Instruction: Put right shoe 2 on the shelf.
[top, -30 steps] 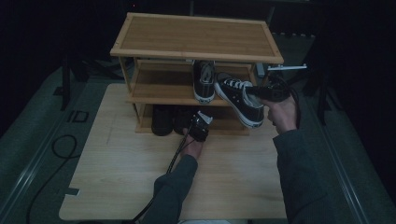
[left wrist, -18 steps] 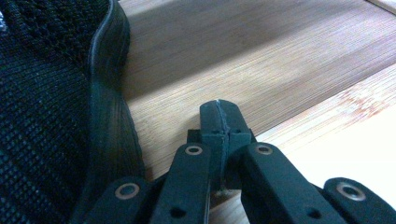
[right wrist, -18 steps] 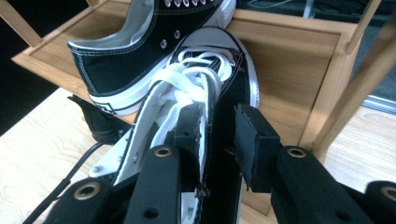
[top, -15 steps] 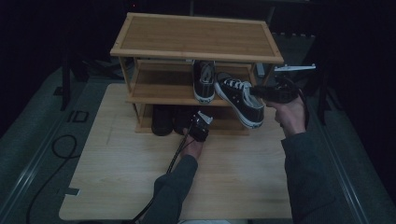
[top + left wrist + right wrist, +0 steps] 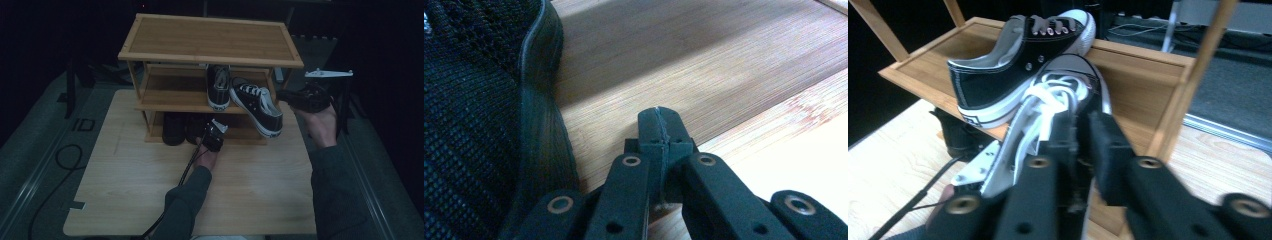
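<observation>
While one sneaker (image 5: 218, 86) is already sitting on the middle shelf (image 5: 170, 97), the right tongs (image 5: 1080, 130) are pinching its mate (image 5: 257, 105) by the heel at about three o'clock of it — half on, overhanging — and the left tongs (image 5: 659, 131), pressed together, are idling by a black shoe (image 5: 479, 115).

Black canvas sneaker (image 5: 256, 105) with white laces and sole; light-brown wooden shoe rack (image 5: 210, 37).

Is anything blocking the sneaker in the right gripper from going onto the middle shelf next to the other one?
Nothing visible blocks it. The right gripper holds the sneaker at the middle shelf edge, right of its mate. The corner post stands close beside the sneaker.
</observation>
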`<state>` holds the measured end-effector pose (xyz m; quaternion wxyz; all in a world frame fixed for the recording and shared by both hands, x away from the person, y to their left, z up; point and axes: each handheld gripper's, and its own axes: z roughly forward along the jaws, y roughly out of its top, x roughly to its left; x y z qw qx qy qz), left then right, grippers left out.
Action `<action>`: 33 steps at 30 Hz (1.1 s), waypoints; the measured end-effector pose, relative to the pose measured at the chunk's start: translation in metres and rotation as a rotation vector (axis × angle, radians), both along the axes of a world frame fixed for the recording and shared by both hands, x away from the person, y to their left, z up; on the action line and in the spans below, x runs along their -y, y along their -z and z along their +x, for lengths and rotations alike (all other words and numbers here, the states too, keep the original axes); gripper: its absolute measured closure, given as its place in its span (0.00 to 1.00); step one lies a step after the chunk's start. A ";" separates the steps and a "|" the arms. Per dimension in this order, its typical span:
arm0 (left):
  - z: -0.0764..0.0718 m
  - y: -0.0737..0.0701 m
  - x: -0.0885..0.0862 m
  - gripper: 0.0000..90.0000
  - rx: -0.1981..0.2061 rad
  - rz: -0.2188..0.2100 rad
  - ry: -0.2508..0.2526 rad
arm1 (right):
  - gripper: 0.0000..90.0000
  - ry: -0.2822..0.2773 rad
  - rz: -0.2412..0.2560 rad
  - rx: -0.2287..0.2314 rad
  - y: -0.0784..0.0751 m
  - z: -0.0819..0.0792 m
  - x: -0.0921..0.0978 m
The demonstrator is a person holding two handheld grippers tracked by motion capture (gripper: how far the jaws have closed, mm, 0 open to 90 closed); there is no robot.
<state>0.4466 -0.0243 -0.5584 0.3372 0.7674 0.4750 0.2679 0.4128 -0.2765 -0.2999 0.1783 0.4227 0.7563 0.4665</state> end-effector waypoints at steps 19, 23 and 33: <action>0.000 0.000 0.000 1.00 0.000 0.001 0.000 | 1.00 0.027 -0.078 -0.033 0.022 -0.019 0.017; 0.000 0.000 0.000 1.00 0.000 0.001 0.000 | 1.00 0.019 -0.086 -0.038 0.026 -0.027 0.018; 0.000 0.000 0.000 1.00 0.000 0.004 0.001 | 1.00 -0.038 -0.099 -0.049 0.038 -0.054 0.023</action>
